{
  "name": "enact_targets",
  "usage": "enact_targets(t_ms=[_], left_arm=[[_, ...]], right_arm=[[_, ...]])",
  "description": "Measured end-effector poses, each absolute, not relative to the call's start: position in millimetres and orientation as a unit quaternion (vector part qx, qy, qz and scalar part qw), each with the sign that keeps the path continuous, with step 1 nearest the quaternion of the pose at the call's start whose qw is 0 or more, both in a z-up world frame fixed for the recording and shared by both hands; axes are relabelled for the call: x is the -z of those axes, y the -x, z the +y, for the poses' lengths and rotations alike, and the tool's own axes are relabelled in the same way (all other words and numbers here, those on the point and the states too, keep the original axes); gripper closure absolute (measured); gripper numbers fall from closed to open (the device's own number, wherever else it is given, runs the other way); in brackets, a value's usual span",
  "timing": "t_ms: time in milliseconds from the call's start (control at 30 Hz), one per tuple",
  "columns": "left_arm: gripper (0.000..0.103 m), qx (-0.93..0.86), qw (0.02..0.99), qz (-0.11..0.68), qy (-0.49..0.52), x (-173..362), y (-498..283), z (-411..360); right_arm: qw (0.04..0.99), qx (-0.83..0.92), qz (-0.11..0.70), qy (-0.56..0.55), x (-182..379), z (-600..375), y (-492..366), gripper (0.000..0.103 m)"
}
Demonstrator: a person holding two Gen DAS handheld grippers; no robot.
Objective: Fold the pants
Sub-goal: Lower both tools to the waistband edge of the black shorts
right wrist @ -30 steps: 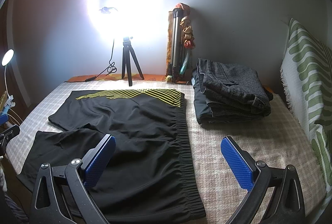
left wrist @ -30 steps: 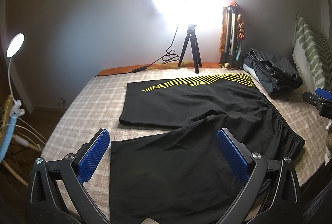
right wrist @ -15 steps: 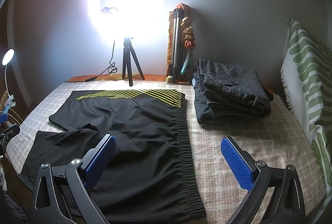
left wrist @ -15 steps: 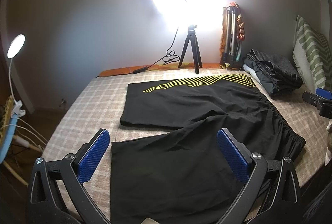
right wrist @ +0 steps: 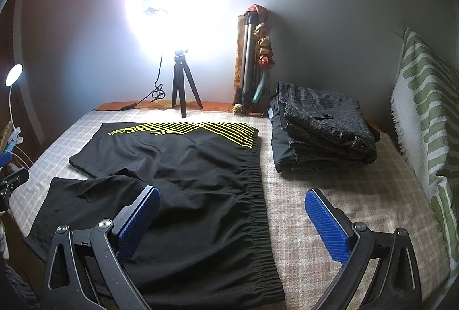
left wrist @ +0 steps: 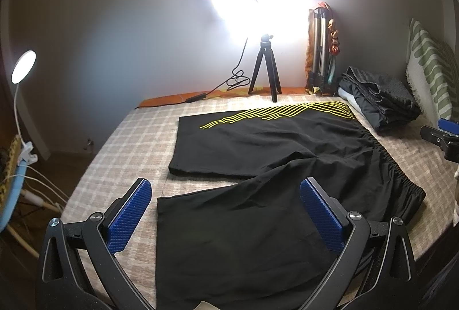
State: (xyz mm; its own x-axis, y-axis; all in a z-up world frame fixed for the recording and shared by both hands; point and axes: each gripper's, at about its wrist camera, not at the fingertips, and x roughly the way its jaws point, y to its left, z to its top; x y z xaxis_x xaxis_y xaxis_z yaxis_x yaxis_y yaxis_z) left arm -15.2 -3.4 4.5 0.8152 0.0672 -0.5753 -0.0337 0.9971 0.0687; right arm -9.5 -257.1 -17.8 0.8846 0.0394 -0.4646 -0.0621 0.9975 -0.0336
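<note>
Black shorts (left wrist: 258, 172) with yellow stripes lie spread flat on the checked bed, both legs pointing left and the elastic waistband (right wrist: 255, 195) to the right. They also show in the right wrist view (right wrist: 183, 175). My left gripper (left wrist: 225, 212) is open and empty, hovering above the near leg's hem end. My right gripper (right wrist: 232, 221) is open and empty, hovering over the near end of the waistband. Part of the right gripper shows at the right edge of the left wrist view (left wrist: 441, 135).
A stack of folded dark clothes (right wrist: 321, 126) sits at the back right. A bright ring light on a small tripod (right wrist: 183, 89) and a folded tripod (right wrist: 249, 63) stand by the wall. A green-striped cushion (right wrist: 427, 120) lines the right side. A clip lamp (left wrist: 23, 71) is left of the bed (right wrist: 344, 189).
Both grippers have barely drifted; the view has shifted slightly. The shorts have not moved and both grippers stay open.
</note>
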Motion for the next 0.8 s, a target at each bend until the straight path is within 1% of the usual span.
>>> enact_targets(t_ms=[200,367,533,633,800], left_arm=[[0.000,-0.021,0.948,0.315,-0.028,2.1,13.5,-0.5],[0.000,-0.021,0.948,0.314,-0.052,6.9,20.2,-1.8],[0.001,-0.009,0.949,0.310,-0.061,15.2,29.6,7.7],[0.010,0.005,0.946,0.316,-0.064,23.1,34.4,14.3],[0.018,0.027,0.936,0.346,-0.058,34.8,40.6,23.7]], right_arm=[[0.968,-0.043,0.246,0.024,21.9,-263.7,10.9,0.007],[0.961,-0.075,0.265,0.029,31.3,-269.9,14.2,0.016],[0.951,-0.111,0.281,0.070,46.6,-268.9,25.2,0.025],[0.945,-0.136,0.285,0.085,56.6,-268.6,33.1,0.028],[0.937,-0.159,0.283,0.131,72.2,-266.9,45.4,0.028]])
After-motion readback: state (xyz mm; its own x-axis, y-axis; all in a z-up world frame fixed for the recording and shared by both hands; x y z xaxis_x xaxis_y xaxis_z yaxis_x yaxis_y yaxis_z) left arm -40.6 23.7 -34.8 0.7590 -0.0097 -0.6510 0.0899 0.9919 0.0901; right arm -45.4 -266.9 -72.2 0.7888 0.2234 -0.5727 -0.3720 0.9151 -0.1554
